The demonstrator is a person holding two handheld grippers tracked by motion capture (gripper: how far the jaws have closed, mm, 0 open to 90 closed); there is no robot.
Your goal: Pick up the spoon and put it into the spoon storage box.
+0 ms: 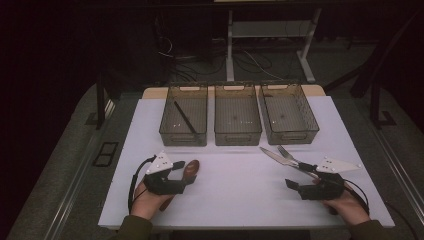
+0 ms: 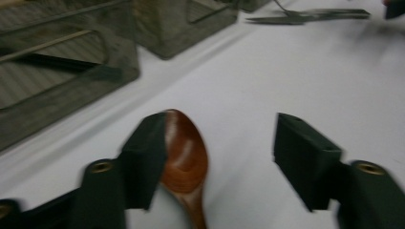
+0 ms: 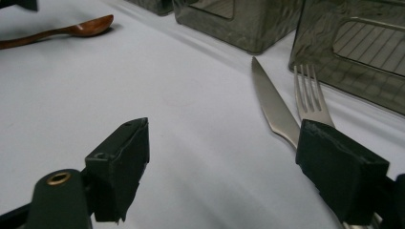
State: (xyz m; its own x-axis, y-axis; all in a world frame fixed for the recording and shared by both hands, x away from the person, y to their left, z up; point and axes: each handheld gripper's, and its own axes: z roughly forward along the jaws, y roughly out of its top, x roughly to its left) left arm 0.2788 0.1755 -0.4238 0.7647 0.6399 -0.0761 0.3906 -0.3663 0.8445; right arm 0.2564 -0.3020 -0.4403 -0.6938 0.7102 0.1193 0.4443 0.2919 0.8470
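I am holding my left tongs at the near left of the table, with the jaws apart and straddling the bowl of a wooden spoon; the spoon's bowl is lying against the inside of one jaw while the other jaw is standing well clear of it, so nothing is being squeezed. The spoon is lying flat on the table, its handle running back toward my hand. At the near right I am holding my right tongs, also wide open, with a table knife and a fork lying side by side on the table just beside one jaw, their tips pointing toward the far side. Across the far edge three clear bins are sitting in a row, and the left bin is holding a dark chopstick.
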